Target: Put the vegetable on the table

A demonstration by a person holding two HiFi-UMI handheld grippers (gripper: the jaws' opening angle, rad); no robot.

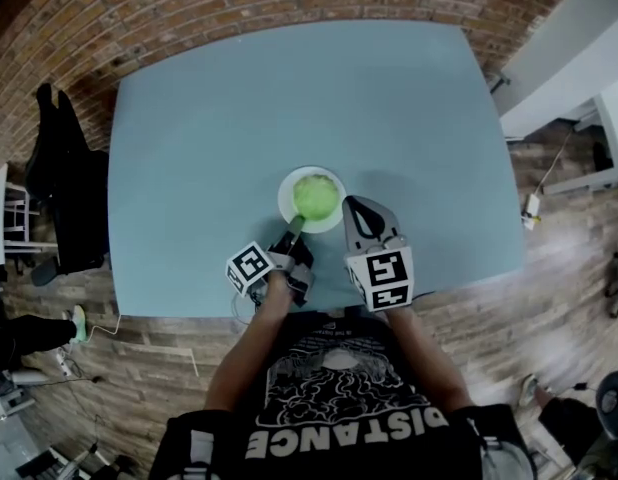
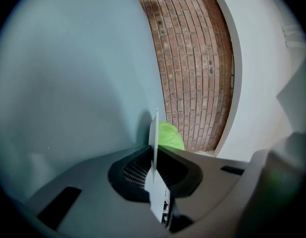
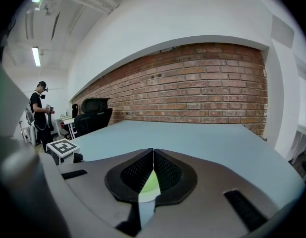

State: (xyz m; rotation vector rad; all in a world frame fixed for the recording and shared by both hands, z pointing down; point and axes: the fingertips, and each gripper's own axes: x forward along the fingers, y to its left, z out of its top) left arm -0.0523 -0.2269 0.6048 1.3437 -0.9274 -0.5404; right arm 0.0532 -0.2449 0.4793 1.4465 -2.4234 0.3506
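One pale-green vegetable (image 1: pixel 315 196) on white plate (image 1: pixel 286 201) | left gripper (image 1: pixel 295 230) pinches plate | right gripper (image 1: pixel 352 206) closed

A rounded, pale-green vegetable (image 1: pixel 315 196) is seen resting on a small white plate (image 1: pixel 285 200) — not on the bare blue-grey table (image 1: pixel 209 148). It is found above the table's near edge, about midway along it.

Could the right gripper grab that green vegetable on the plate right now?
Probably yes: the right gripper sits beside the plate, nothing blocks the vegetable, but its jaws are together and must open first.
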